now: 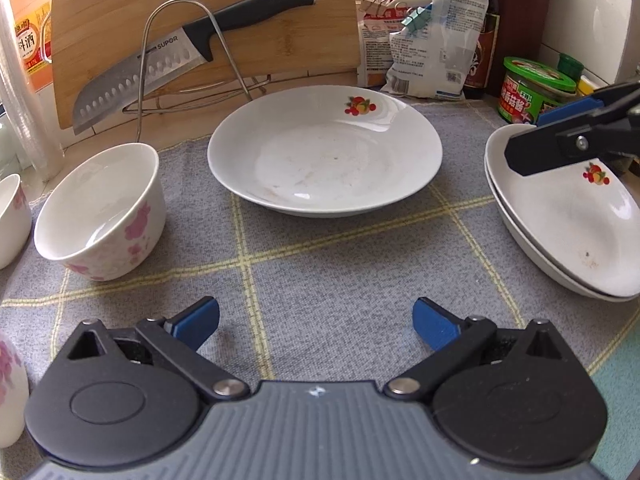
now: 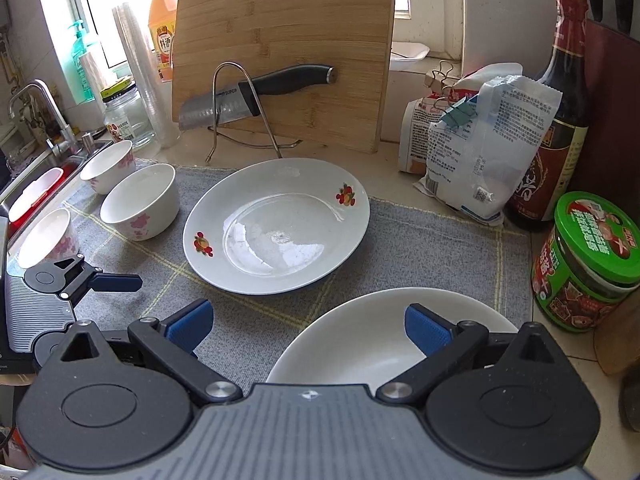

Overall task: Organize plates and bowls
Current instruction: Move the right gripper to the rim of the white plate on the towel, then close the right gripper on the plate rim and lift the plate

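Home kitchen. Sink w/ tap [image 2: 38,98] at left, cutting board [image 2: 284,48] w/ knife [image 2: 256,94] on wire rack, sauce bottle [image 2: 560,120], plates [image 2: 276,226] & bowls [image 2: 140,200] on cloth-covered surface [image 2: 420,248].

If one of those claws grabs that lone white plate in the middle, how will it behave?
The plate looks glazed and glossy, so probably slippery between the pads. It seems to be ceramic: stiff, likely breakable. Its rim is raised above the mat, which should help a finger slide under.
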